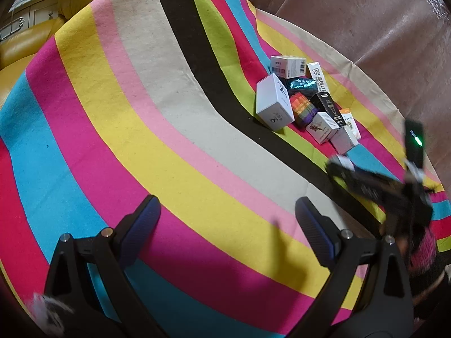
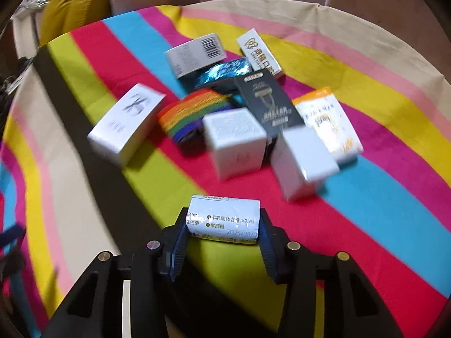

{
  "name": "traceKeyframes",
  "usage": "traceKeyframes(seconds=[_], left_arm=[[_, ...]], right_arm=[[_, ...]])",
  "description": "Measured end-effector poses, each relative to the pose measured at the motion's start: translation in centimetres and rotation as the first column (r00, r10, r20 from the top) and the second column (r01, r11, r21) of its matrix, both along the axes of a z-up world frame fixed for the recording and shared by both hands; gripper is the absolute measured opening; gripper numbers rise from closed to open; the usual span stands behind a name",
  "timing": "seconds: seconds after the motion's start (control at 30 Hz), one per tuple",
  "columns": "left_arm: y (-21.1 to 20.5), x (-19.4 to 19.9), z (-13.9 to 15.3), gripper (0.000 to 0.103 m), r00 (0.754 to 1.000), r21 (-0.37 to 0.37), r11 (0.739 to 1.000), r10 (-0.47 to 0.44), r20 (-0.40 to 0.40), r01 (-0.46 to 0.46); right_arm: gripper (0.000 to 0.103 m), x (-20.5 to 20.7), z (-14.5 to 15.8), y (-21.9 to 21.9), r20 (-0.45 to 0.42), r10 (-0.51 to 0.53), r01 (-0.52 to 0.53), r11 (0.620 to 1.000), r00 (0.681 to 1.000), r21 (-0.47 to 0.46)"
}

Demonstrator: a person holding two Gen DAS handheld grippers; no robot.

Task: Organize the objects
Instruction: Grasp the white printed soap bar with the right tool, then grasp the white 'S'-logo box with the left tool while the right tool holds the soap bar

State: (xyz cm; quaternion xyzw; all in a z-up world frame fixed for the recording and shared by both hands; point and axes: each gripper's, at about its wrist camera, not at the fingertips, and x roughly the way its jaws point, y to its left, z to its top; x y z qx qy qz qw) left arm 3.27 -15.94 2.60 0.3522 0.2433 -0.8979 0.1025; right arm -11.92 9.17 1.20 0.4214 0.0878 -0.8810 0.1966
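Above striped cloth [image 2: 366, 197], right tongs [image 2: 222, 233] level, clamping packet [image 2: 222, 219].

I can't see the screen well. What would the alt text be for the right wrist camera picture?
The right gripper clamps a small white packet with printed text just above a striped tablecloth. Beyond it lies a cluster of small boxes: several white ones, a black box, an orange-topped box, plus a rainbow-striped item. The picture is motion-blurred.
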Motion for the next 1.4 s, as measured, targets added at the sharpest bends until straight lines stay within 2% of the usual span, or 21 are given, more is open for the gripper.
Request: traceKeyframes(seconds=[0.1, 0.2, 0.33, 0.43, 0.53, 0.63, 0.67, 0.8, 0.9, 0.97, 1.03, 1.1, 1.17, 1.2, 1.23, 1.27, 1.3, 1.4], left_arm=[[0.1, -0.1, 0.0, 0.098, 1.0, -0.004, 1.0, -0.001, 0.005, 0.001], [0.2, -0.4, -0.1, 0.099, 1.0, -0.02, 1.0, -0.016, 0.02, 0.017], [0.4, -0.7, -0.2, 0.102, 0.998, -0.04, 0.998, -0.037, 0.043, 0.038], [1.1, -1.3, -0.4, 0.102, 0.995, -0.086, 0.994, -0.056, 0.084, 0.063], [2.0, -2.0, -0.6, 0.102, 0.986, -0.153, 0.984, -0.073, 0.148, 0.096], [3.6, -3.3, -1.1, 0.103, 0.966, -0.259, 0.956, -0.071, 0.249, 0.137], [4.0, -3.5, -1.1, 0.103, 0.964, -0.274, 0.95, -0.079, 0.255, 0.151], [5.1, -5.8, -1.2, 0.103, 0.949, -0.254, 0.945, -0.13, 0.286, 0.206], [5.6, -9.4, -0.9, 0.103, 0.946, -0.281, 0.938, -0.112, 0.305, 0.202], [5.9, -12.4, -0.8, 0.103, 0.952, -0.358, 0.916, -0.073, 0.298, 0.183], [6.5, -15.6, -0.5, 0.103, 0.956, -0.457, 0.872, -0.043, 0.289, 0.177], [7.4, -18.5, -0.3, 0.103, 0.965, -0.582, 0.793, -0.031, 0.26, 0.183], [8.1, -20.6, -0.8, 0.103, 0.964, -0.674, 0.712, -0.017, 0.265, 0.198], [8.2, -21.4, -1.2, 0.099, 0.962, -0.693, 0.69, -0.017, 0.274, 0.21], [8.0, -21.6, -1.1, 0.091, 0.963, -0.681, 0.701, -0.031, 0.267, 0.211], [7.7, -21.6, -1.0, 0.055, 0.96, -0.639, 0.735, -0.057, 0.275, 0.227], [7.1, -21.3, -0.9, 0.045, 0.955, -0.572, 0.784, -0.087, 0.283, 0.241], [6.3, -17.5, -0.1, 0.045, 0.961, -0.453, 0.86, -0.136, 0.24, 0.235]], right_arm=[[0.046, 2.7, 0.0, 1.8, 0.007, 0.005, -0.005, 1.0, 1.0, -0.026], [0.046, 4.6, -0.1, 2.8, 0.001, 0.002, -0.002, 1.0, 1.0, -0.006], [0.047, 4.7, -0.2, 2.8, -0.002, -0.003, 0.003, 1.0, 1.0, 0.005], [0.047, 4.7, -0.1, 3.0, -0.002, -0.007, 0.007, 1.0, 1.0, 0.005], [0.047, 4.3, -0.1, 2.9, 0.003, -0.011, 0.011, 1.0, 1.0, -0.004], [0.047, 4.4, -0.2, 2.8, 0.003, -0.011, 0.011, 1.0, 1.0, -0.001], [0.047, 4.5, -0.2, 2.9, 0.003, -0.011, 0.011, 1.0, 1.0, -0.002], [0.047, 4.7, -0.2, 3.0, 0.004, -0.01, 0.01, 1.0, 1.0, -0.004], [0.047, 4.6, -0.2, 3.0, 0.006, -0.01, 0.01, 1.0, 1.0, -0.007], [0.047, 4.6, -0.2, 3.0, 0.007, -0.009, 0.01, 1.0, 1.0, -0.009], [0.047, 4.6, -0.2, 3.0, 0.008, -0.007, 0.007, 1.0, 1.0, -0.009], [0.047, 4.5, -0.2, 3.1, 0.01, -0.007, 0.007, 1.0, 1.0, -0.012], [0.047, 4.5, -0.2, 3.1, 0.01, -0.007, 0.007, 1.0, 1.0, -0.013], [0.047, 4.5, -0.2, 3.2, 0.011, -0.007, 0.007, 1.0, 1.0, -0.015], [0.047, 4.4, -0.2, 3.2, 0.013, -0.007, 0.007, 1.0, 1.0, -0.017], [0.047, 4.4, -0.2, 3.2, 0.014, -0.007, 0.007, 1.0, 1.0, -0.018], [0.047, 4.4, -0.2, 3.2, 0.014, -0.006, 0.006, 1.0, 1.0, -0.018], [0.047, 4.4, -0.1, 3.2, 0.016, -0.006, 0.006, 1.0, 1.0, -0.023]])
